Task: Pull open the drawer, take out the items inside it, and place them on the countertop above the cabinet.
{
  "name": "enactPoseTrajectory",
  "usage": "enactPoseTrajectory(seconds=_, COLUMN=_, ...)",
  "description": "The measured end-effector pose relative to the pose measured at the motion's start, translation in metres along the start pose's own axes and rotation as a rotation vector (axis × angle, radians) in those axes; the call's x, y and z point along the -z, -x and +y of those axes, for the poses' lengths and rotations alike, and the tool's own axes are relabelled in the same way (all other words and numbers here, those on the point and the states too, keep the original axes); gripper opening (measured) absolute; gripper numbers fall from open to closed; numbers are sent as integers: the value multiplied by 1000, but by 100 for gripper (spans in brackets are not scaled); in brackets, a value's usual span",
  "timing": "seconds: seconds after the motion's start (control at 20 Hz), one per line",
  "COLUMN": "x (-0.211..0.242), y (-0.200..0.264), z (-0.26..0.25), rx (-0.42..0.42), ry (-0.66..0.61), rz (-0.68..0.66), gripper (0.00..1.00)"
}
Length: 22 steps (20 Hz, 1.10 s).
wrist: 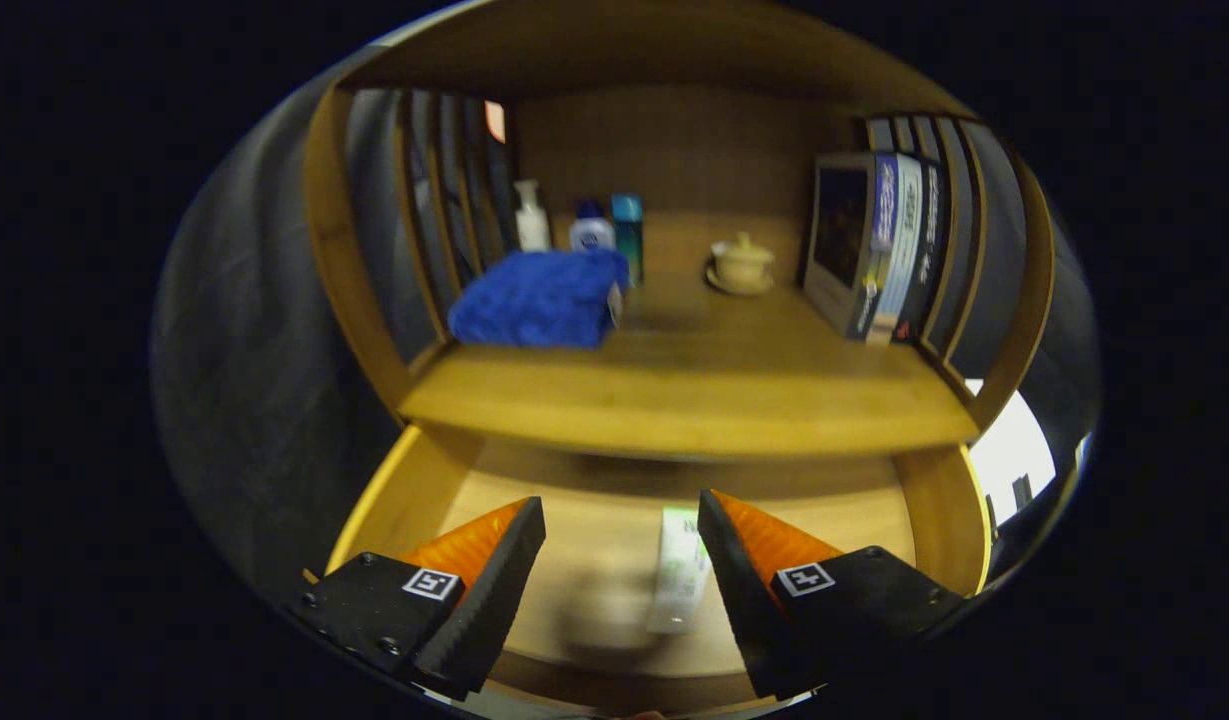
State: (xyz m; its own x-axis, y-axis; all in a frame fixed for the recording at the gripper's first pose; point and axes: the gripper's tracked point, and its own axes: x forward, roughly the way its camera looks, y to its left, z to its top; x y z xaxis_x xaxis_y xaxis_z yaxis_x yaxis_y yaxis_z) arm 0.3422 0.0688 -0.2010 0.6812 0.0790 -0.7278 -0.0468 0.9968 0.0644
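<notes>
Wooden cabinetry fills what I see ahead: an alcove with slatted sides sits over a countertop of warm honey-coloured wood (694, 400), and dark cloth hangs to the left of it. Starting at the left of that countertop, I find a folded blue terry towel (539, 298) lying near the front edge, close to the left slats. Behind it, against the back wall, stand a white pump bottle (530, 216), a white bottle with a blue cap (591, 230) and a slim teal container (628, 236), all close together. Further right, near the middle of the back, a small cream lidded cup rests on its saucer (742, 265). At the right side a row of upright books with blue and white spines (874, 250) leans against the right slats.

Below the countertop, the pale wooden drawer (584, 560) stands pulled open. Inside it lies a white tube with green print (680, 570), lengthwise on the drawer floor, slightly blurred. My gripper (622, 560) hangs over the open drawer with its fingers spread wide and holding nothing. The tube sits between them, close beside the right finger (734, 570) and well apart from the left finger (494, 580); whether it touches the right one I cannot tell.
</notes>
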Motion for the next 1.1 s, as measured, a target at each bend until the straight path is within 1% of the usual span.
enactPoseTrajectory(seconds=0.05, x=14, y=-10, z=-4, rx=10, ry=-14, rz=50, gripper=100)
enactPoseTrajectory(seconds=0.3, x=47, y=-34, z=-23, rx=92, ry=-25, rz=245, gripper=100)
enactPoseTrajectory(seconds=0.4, x=60, y=-42, z=-27, rx=104, ry=-22, rz=307, gripper=100)
enactPoseTrajectory(seconds=0.55, x=76, y=-51, z=-26, rx=113, ry=-7, rz=369, gripper=100)
enactPoseTrajectory(seconds=0.7, x=89, y=-58, z=-26, rx=112, ry=-24, rz=422, gripper=97)
enactPoseTrajectory(seconds=0.85, x=95, y=-63, z=-31, rx=127, ry=-39, rz=429, gripper=94)
enactPoseTrajectory(seconds=1.0, x=102, y=-66, z=-34, rx=128, ry=-42, rz=448, gripper=85)
enactPoseTrajectory(seconds=1.05, x=104, y=-66, z=-39, rx=146, ry=-42, rz=451, gripper=78)
enactPoseTrajectory(seconds=1.1, x=97, y=-60, z=-37, rx=137, ry=-56, rz=443, gripper=70)
